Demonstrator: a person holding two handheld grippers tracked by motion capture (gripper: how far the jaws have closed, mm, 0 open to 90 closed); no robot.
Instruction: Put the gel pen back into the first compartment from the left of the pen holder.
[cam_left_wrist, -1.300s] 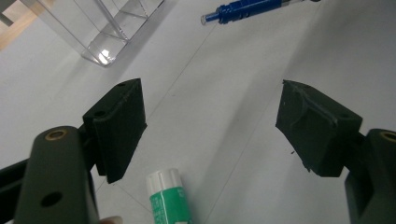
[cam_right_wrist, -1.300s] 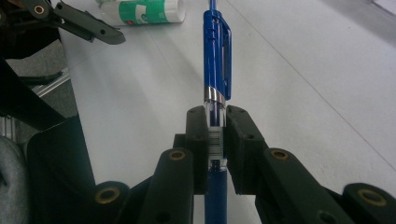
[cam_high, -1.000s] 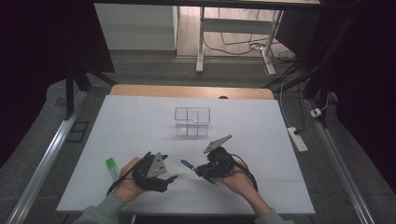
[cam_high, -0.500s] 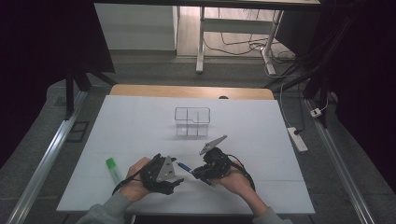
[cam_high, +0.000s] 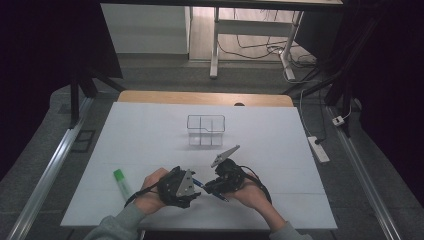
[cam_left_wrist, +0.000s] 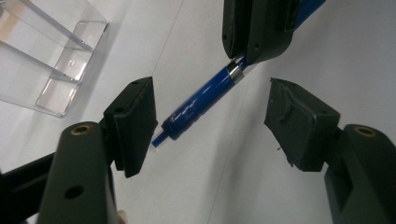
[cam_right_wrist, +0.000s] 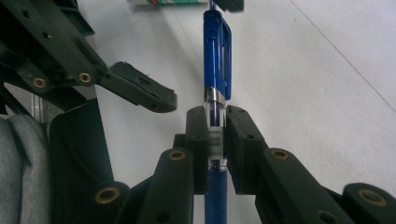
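Note:
A blue pen is clamped by its barrel in my right gripper, which is shut on it just above the white tabletop. The pen's capped end sticks out between the two jaws of my left gripper. Those jaws have just been closing, with gaps still showing on both sides of the pen. In the high view the left gripper and the right gripper face each other near the table's front edge.
A clear plastic organizer with several compartments stands at the table's middle, beyond both hands. A green-capped marker lies to the left of the left hand. A power strip rests off the table's right edge.
The left hand has slid rightward toward the right gripper, and its jaws now stand around the pen's free end. The right gripper and the pen have stayed in place.

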